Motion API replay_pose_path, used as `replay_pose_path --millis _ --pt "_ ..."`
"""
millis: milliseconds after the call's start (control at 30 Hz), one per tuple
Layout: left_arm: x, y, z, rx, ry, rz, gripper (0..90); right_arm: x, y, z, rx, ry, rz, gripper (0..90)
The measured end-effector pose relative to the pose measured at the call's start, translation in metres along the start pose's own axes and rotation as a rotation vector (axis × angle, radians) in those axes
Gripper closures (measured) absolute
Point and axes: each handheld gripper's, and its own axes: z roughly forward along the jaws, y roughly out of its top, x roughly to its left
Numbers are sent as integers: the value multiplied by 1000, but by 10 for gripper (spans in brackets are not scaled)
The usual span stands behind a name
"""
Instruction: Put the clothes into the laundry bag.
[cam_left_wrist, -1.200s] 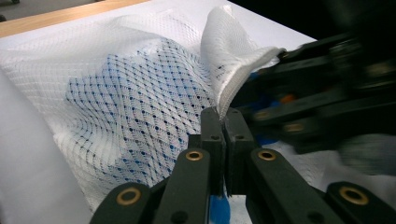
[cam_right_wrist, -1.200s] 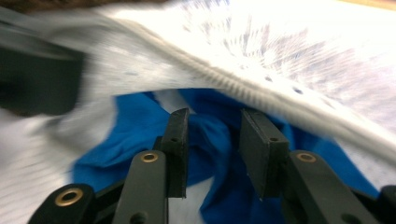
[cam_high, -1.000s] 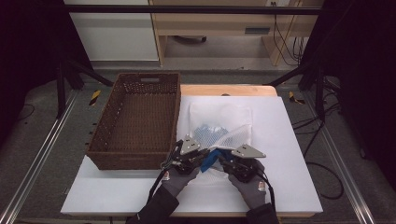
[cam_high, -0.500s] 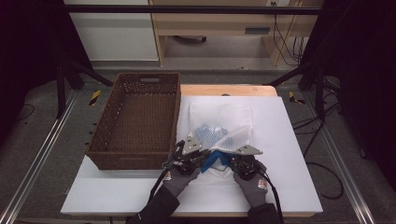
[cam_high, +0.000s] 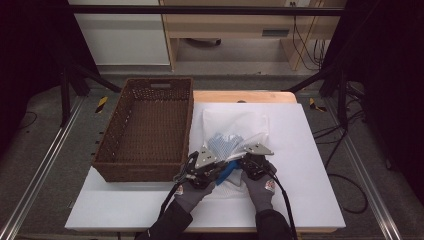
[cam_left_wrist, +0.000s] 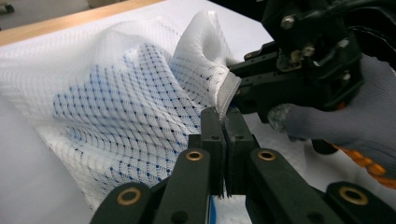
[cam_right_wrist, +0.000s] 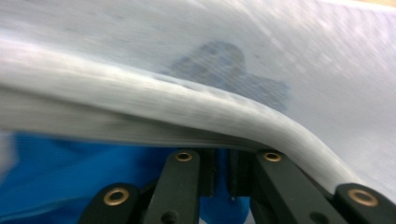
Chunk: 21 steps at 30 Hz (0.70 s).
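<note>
A white mesh bag (cam_high: 235, 127) lies on the white table (cam_high: 310, 195), with a blue-dotted item showing through its netting (cam_left_wrist: 116, 107). A blue cloth (cam_high: 226, 173) sits at the bag's near opening, between the two gloved hands. My left gripper (cam_high: 216, 165) is shut on the bag's hemmed edge (cam_left_wrist: 226, 93), seen close up in the left gripper view (cam_left_wrist: 223, 114). My right gripper (cam_high: 246, 159) is shut on the same rim a little to the right (cam_left_wrist: 240, 84). In the right gripper view its jaws (cam_right_wrist: 218, 156) pinch the thick white hem (cam_right_wrist: 196, 116) above the blue cloth (cam_right_wrist: 70, 177).
An empty brown wicker basket (cam_high: 145, 172) stands on the left part of the table, its right wall close to the bag and my left gripper. A wooden table edge (cam_high: 240, 96) runs behind the bag. Cables trail along the person's sleeves.
The right gripper has shifted a little away from the person and leftward with the hem, lifting the bag's mouth. The left gripper has barely moved.
</note>
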Motion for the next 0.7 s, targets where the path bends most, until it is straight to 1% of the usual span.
replay_pose_path --millis 33,100,133,167,200,267,333,367,400,433,467,500,533,567,600,633,667,700 --pt "1 -2 1 4 -1 -4 884 -2 -1 2 11 -6 -6 810" --pt "3 -4 2 8 -2 -12 884 -3 -5 5 38 -7 -1 780" --pt "4 -5 2 11 0 -11 883 -4 -6 2 38 9 3 735" --pt "4 -5 2 11 0 -11 883 -4 -6 2 38 9 3 735" --pt "4 -6 2 6 2 -16 883 -5 -7 0 31 23 -8 712" --pt "6 -5 0 5 5 -15 883 -5 -7 -12 -3 61 3 676" --pt "7 -5 -2 -2 9 -16 883 -5 -7 -26 -32 92 -12 636" --pt "8 -4 -2 -5 11 -22 883 -5 -7 -40 -75 130 -17 622" --pt "9 -4 -3 -6 11 -22 883 -4 -7 -47 -89 150 -20 618" --pt "9 -4 -3 -6 11 -22 883 -2 -7 -51 -99 166 -21 615" --pt "10 -3 -3 -8 14 -25 883 1 -7 -57 -114 191 -44 614" --pt "10 -3 -3 -8 14 -25 883 1 -7 -57 -114 191 -44 614" --pt "10 -2 -2 -11 17 -28 883 9 -6 -60 -110 235 -63 614" --pt "10 -1 -2 -12 17 -30 883 13 -5 -60 -109 254 -66 614" --pt "10 -1 -2 -12 17 -30 883 20 -5 -57 -94 286 -65 607" --pt "10 -1 -1 -12 18 -30 883 20 -5 -57 -94 286 -65 607" --pt "10 -1 -2 -13 16 -32 883 32 -5 -45 -58 306 -99 559" --pt "10 -1 -2 -13 16 -32 883 32 -5 -45 -58 306 -99 559"
